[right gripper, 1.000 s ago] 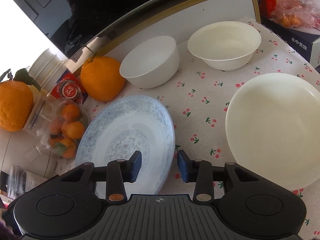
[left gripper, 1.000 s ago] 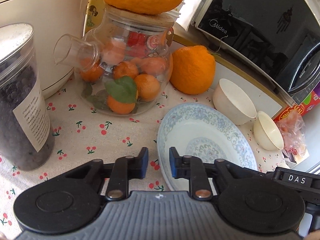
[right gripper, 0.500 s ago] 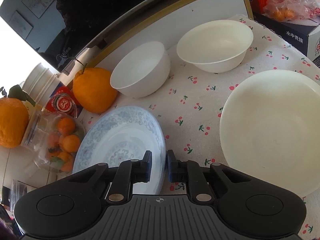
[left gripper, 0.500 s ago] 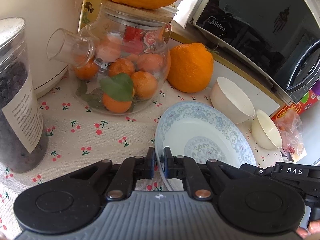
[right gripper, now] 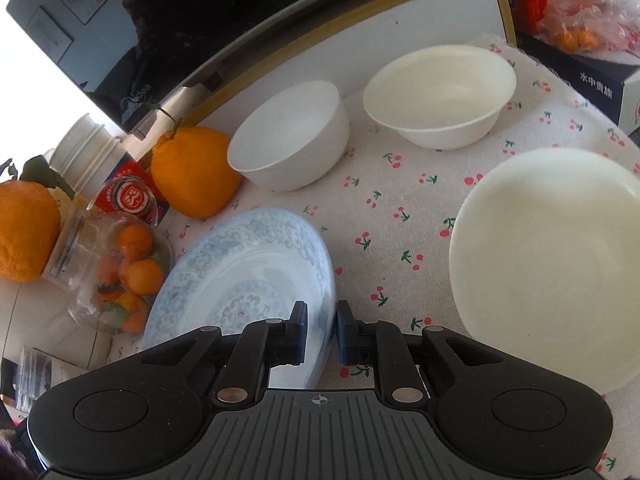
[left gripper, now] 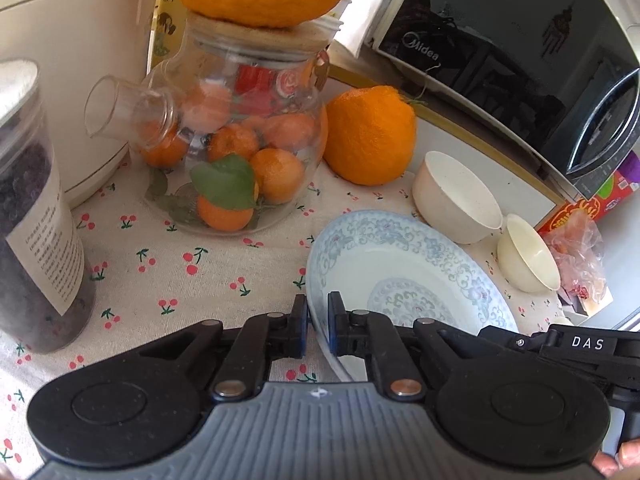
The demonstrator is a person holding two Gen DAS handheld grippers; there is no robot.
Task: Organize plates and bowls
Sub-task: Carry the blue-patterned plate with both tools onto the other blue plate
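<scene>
Grasp step: left gripper (left gripper: 318, 330) and right gripper (right gripper: 322, 330) fingers pinching opposite rims of blue-patterned plate (right gripper: 244, 276) on table (right gripper: 384, 216) (bowls behind); next, level lift toward white plate (right gripper: 552, 260).

A glass jar of small oranges (left gripper: 236, 152) stands beside a large orange (left gripper: 370, 134) and a microwave (left gripper: 516, 60)
</scene>
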